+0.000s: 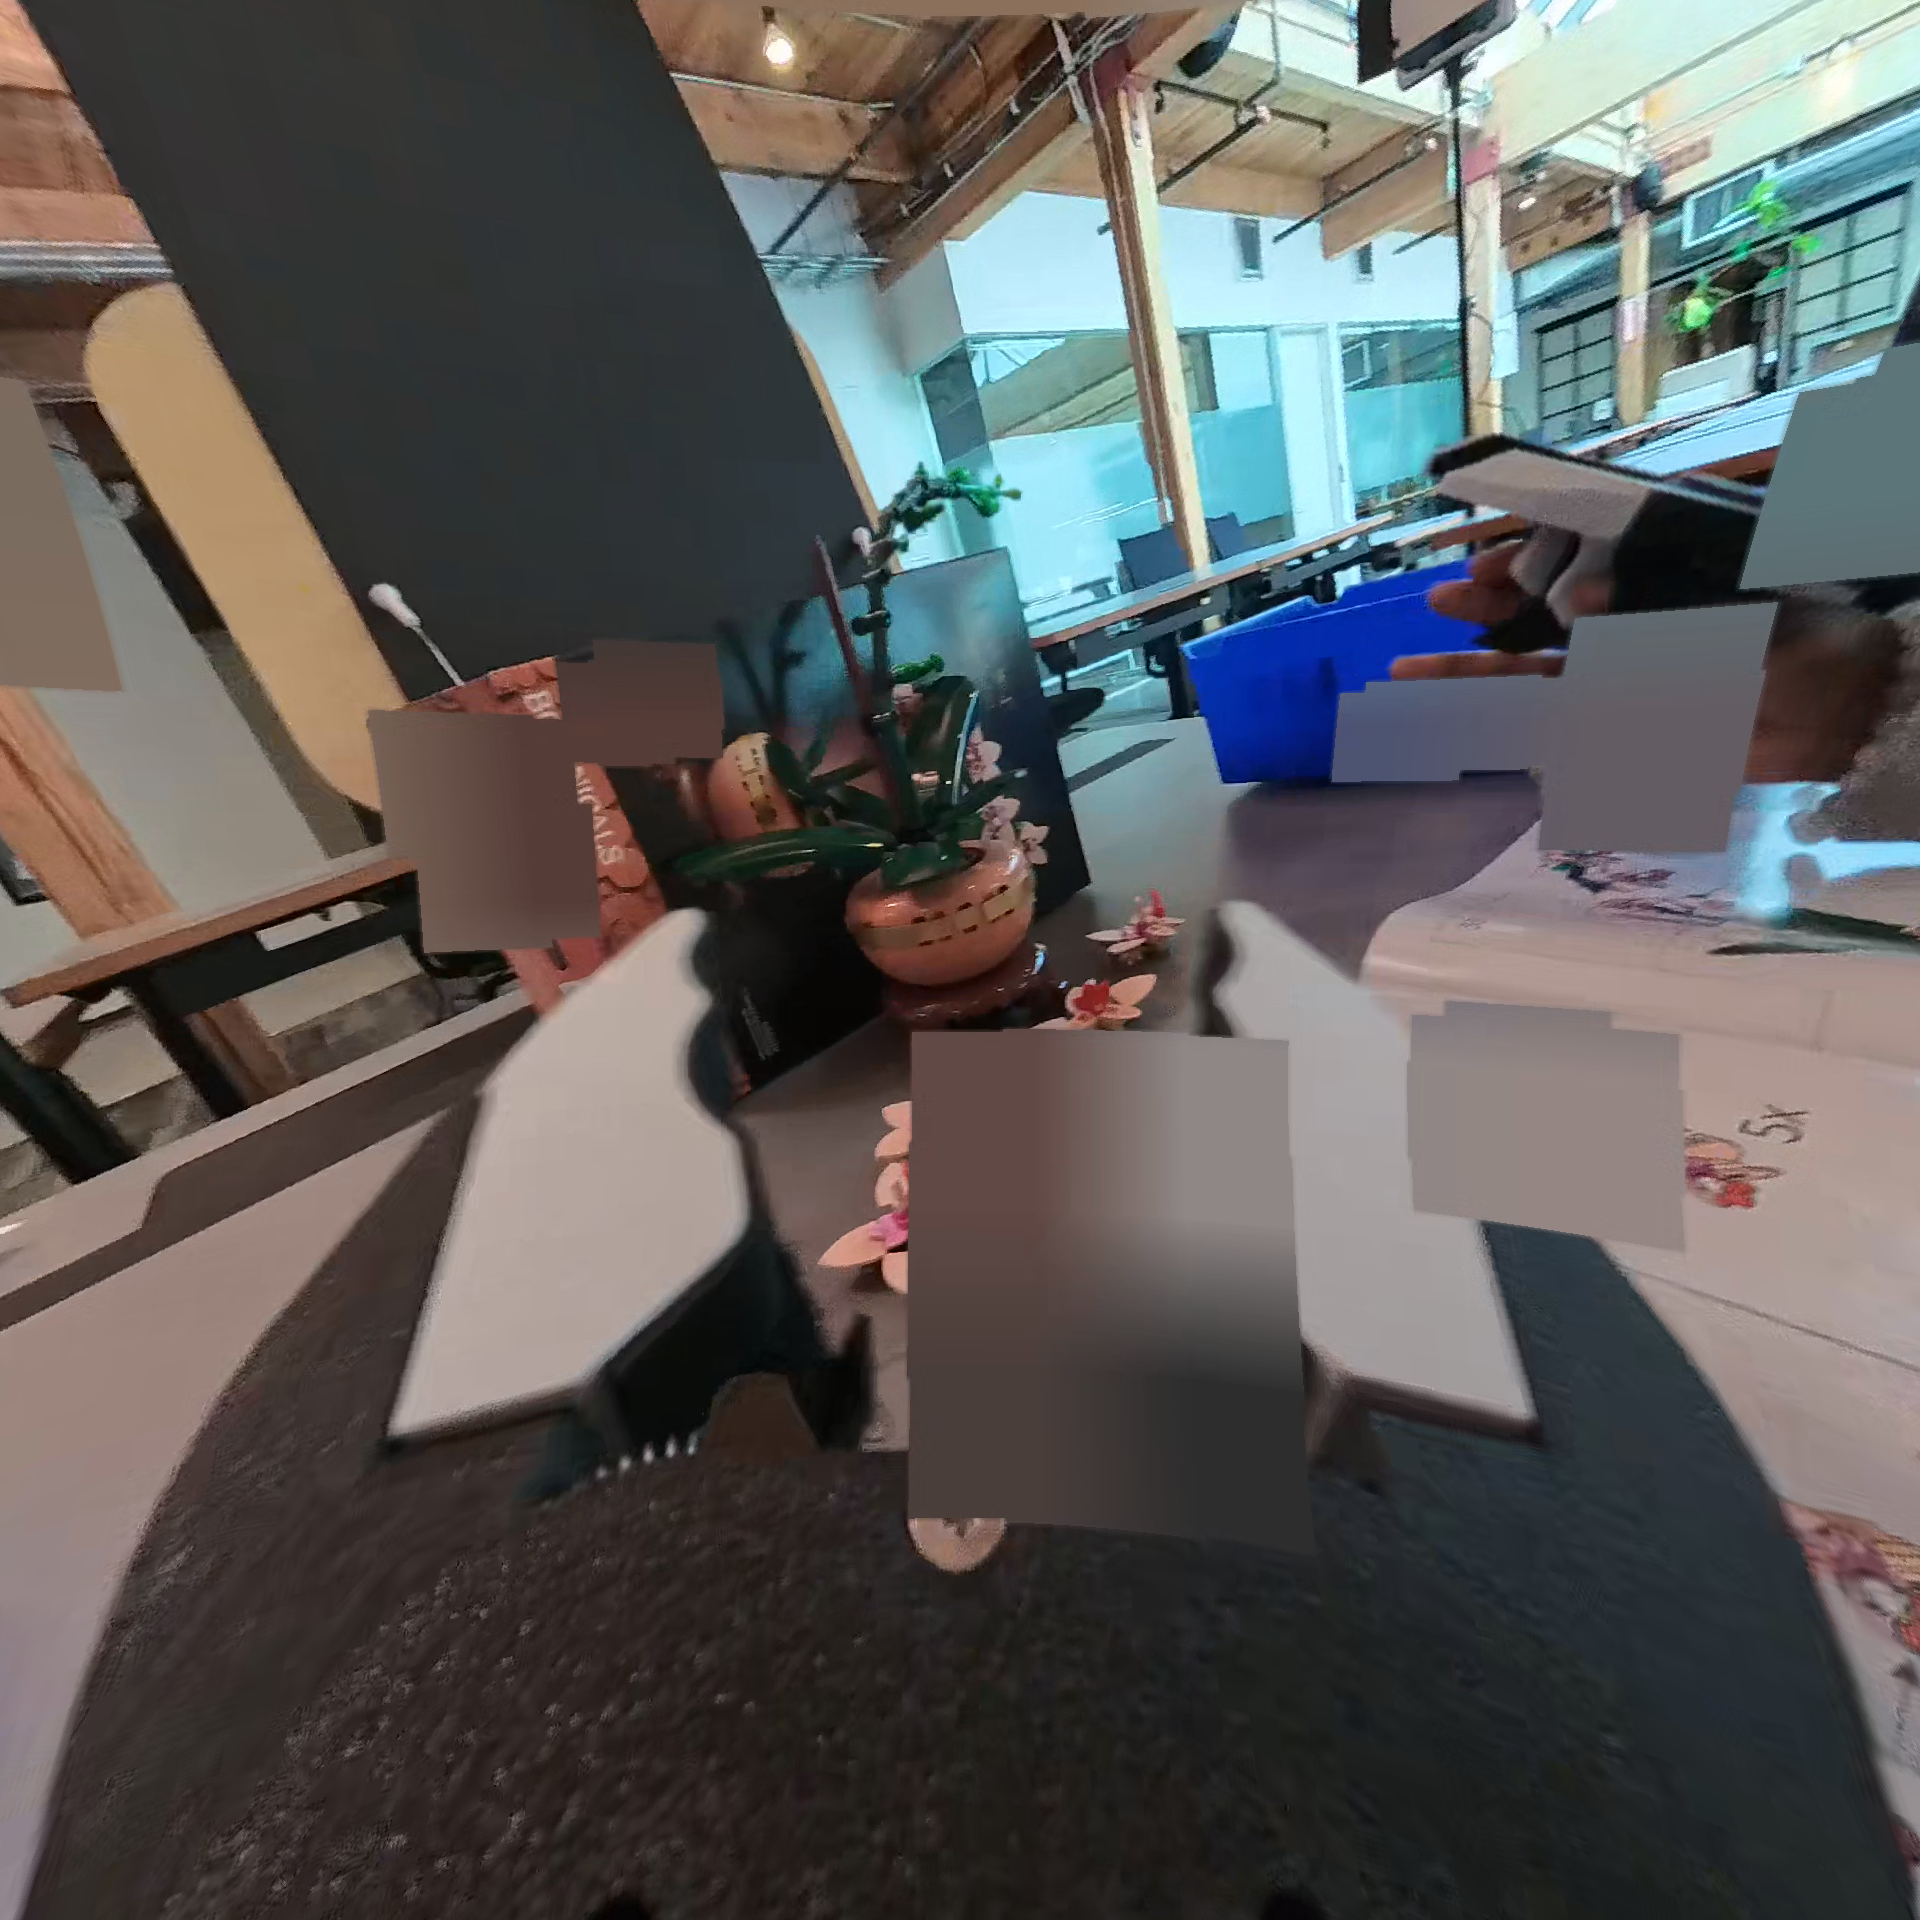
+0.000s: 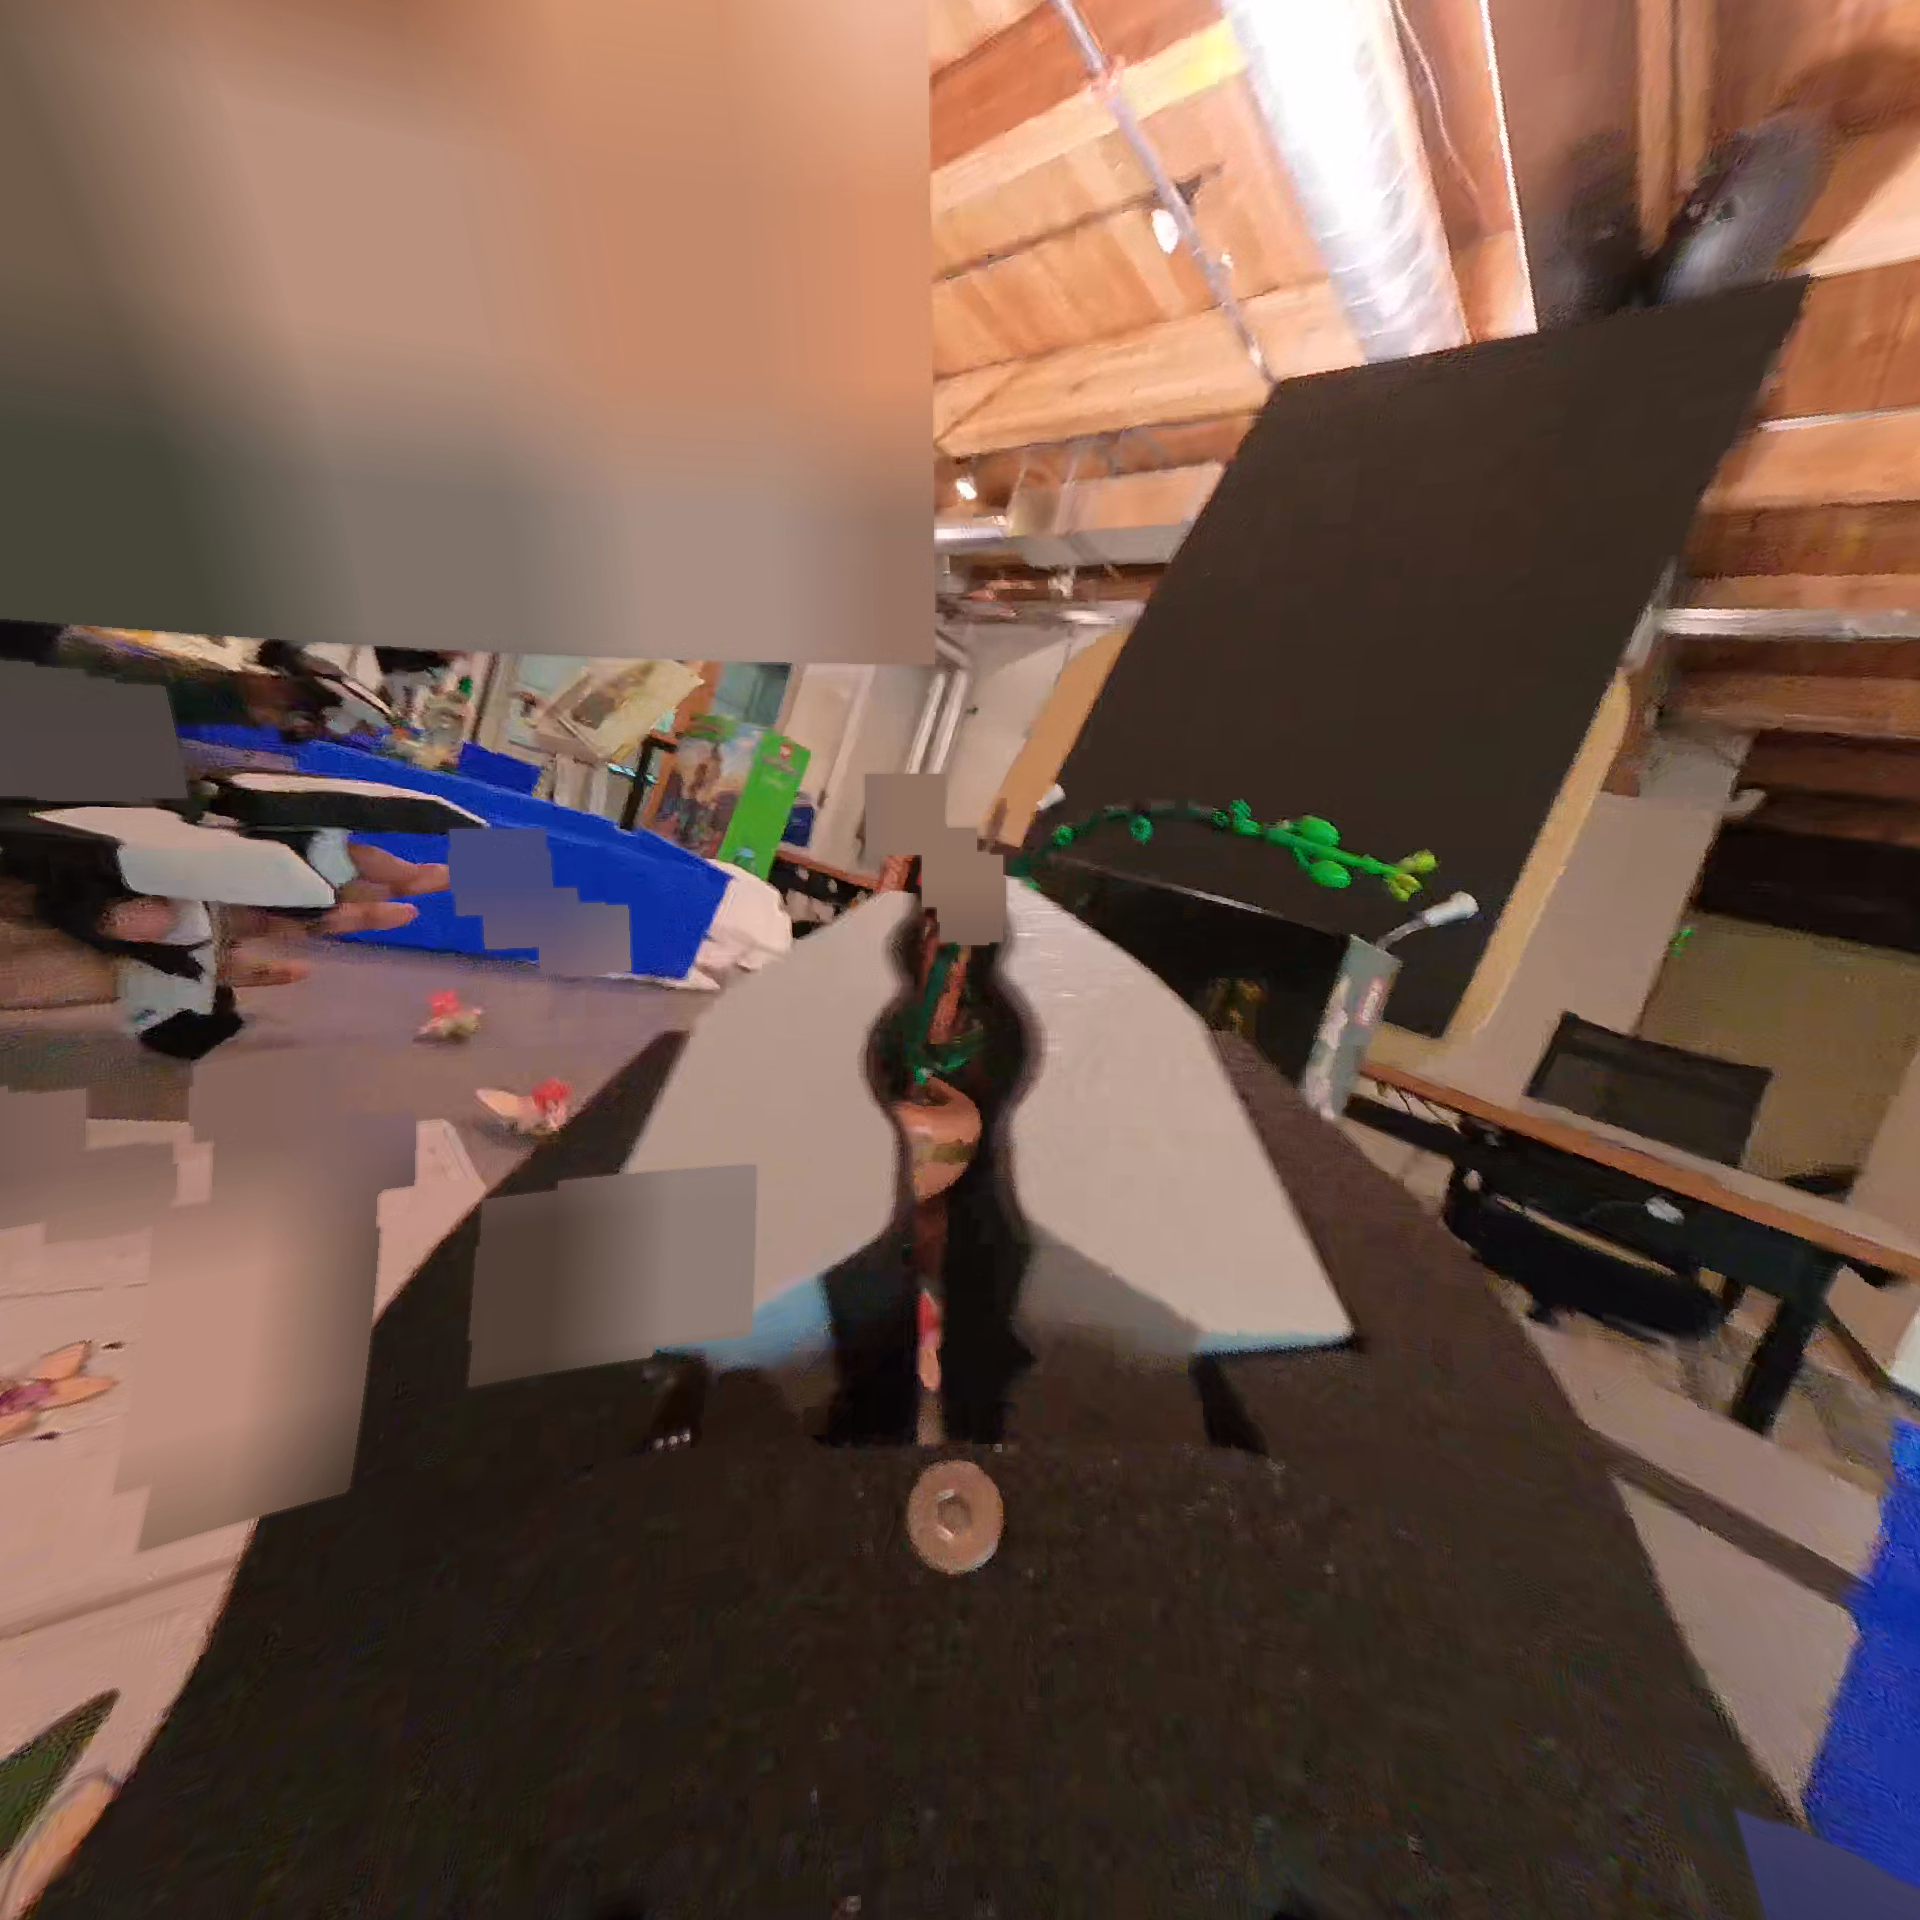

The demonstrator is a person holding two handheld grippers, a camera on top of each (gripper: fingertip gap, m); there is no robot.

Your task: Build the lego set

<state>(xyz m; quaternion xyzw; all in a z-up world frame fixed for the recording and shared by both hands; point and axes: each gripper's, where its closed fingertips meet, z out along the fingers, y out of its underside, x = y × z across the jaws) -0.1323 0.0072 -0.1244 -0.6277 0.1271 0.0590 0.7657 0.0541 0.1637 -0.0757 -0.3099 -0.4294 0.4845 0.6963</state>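
A lego orchid in a pink pot (image 1: 940,914) stands on the dark table, its stem rising to green buds (image 1: 971,494). My left gripper (image 1: 961,935) is open wide and empty, its fingers either side of the pot and short of it. Loose pink flowers (image 1: 1138,925) (image 1: 1101,997) (image 1: 883,1236) lie by the pot. My right gripper (image 2: 958,904) has its jaws nearly together with a narrow gap; a blurred patch hides the tips. Through the gap I see the pot (image 2: 940,1132), with the buds (image 2: 1299,836) above. The right gripper (image 1: 1486,520) is held high, right of the plant.
The set's box (image 1: 966,623) stands right behind the plant, with a black board (image 1: 468,312) behind it. A blue bin (image 1: 1278,696) sits at the back right. An open instruction booklet (image 1: 1766,997) covers the right. The left gripper (image 2: 405,852) shows at left, with two flowers (image 2: 447,1018) (image 2: 525,1107) below it.
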